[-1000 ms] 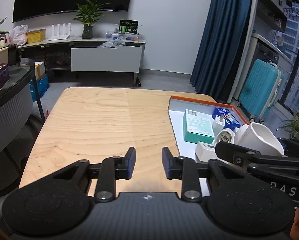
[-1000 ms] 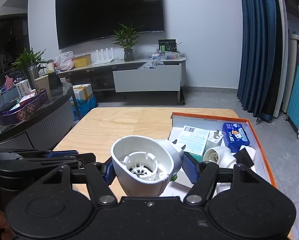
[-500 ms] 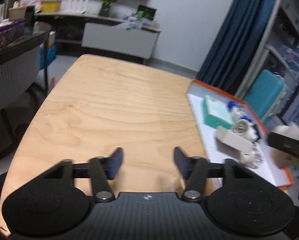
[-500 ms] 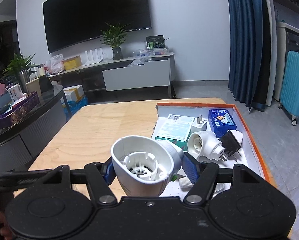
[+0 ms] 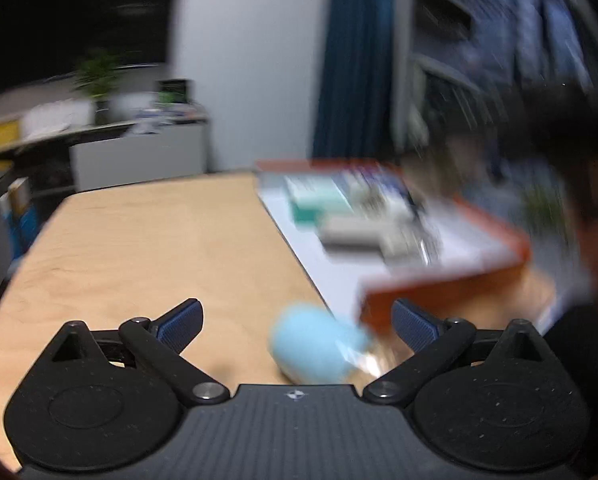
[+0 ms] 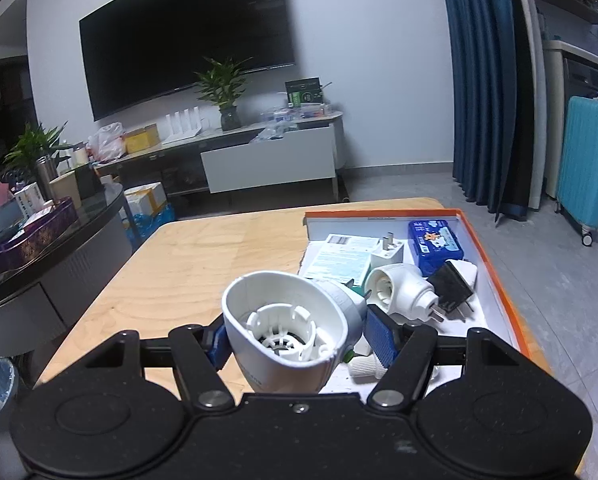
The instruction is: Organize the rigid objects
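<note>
Behind the wooden table (image 6: 203, 264) a big dark TV (image 6: 187, 44) hangs on a white wall, with a green plant (image 6: 223, 88) on the low cabinet under it. Blue curtains (image 6: 483, 80) hang at the right, and a light blue suitcase (image 6: 587, 168) stands on the floor beside them.

On the right part of the table lies an orange box (image 6: 495, 272) with a white inside. In it are a green and white packet (image 6: 339, 256), a small white charger (image 6: 387, 254) with its prongs pointing up, a blue pack (image 6: 435, 242), a white round plug (image 6: 399, 290) lying on its side, and a black plug (image 6: 453, 288) touching it. A small white ribbed cap (image 6: 363, 368) shows near the front of the box.

The right claw (image 6: 299, 336) is squeezed onto a white plug-in holder (image 6: 287, 332), with a blue pad pressing each side. The holder is shaped like a cup, its open end faces the camera, and white plastic ribs show inside. It hangs in the air over the near edge of the table, just beside the box.

The left wrist picture is very blurry. The left claw (image 5: 295, 324) has its fingers spread wide apart, holding nothing. Between them, on the table by the near corner of the orange box (image 5: 439, 292), lies a light blue rounded thing (image 5: 315, 344), too blurred to name.
</note>
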Demonstrator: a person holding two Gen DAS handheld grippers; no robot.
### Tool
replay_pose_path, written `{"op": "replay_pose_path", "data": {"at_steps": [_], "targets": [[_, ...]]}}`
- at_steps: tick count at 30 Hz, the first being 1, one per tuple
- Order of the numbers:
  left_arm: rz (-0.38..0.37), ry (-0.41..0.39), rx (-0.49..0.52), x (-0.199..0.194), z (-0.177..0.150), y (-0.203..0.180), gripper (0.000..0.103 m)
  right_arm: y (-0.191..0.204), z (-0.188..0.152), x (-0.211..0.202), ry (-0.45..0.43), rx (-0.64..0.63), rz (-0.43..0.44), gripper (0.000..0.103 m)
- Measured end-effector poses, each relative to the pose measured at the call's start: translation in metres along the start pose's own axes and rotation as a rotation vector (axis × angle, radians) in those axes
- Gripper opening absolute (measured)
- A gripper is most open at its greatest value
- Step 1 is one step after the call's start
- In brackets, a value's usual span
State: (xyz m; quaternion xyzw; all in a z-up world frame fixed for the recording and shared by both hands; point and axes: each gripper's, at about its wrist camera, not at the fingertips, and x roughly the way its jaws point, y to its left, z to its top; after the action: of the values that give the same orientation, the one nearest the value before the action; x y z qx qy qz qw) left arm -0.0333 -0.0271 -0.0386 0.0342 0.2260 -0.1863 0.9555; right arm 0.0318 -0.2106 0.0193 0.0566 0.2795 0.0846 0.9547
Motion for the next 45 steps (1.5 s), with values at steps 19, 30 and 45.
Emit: {"op": "replay_pose_path", "data": {"at_steps": [19, 30, 45], "targets": [[0.090, 0.003, -0.048, 0.001, 0.027, 0.025, 0.083, -0.001, 0.009, -0.013, -0.045, -0.001, 0.014, 0.080], [0.081, -0.037, -0.199, -0.011, 0.091, 0.014, 0.083, -0.005, 0.015, -0.035, -0.092, -0.037, -0.018, 0.080], [-0.037, -0.002, -0.218, 0.026, 0.116, -0.023, 0.083, -0.066, 0.027, -0.067, -0.158, 0.011, -0.164, 0.080]]}}
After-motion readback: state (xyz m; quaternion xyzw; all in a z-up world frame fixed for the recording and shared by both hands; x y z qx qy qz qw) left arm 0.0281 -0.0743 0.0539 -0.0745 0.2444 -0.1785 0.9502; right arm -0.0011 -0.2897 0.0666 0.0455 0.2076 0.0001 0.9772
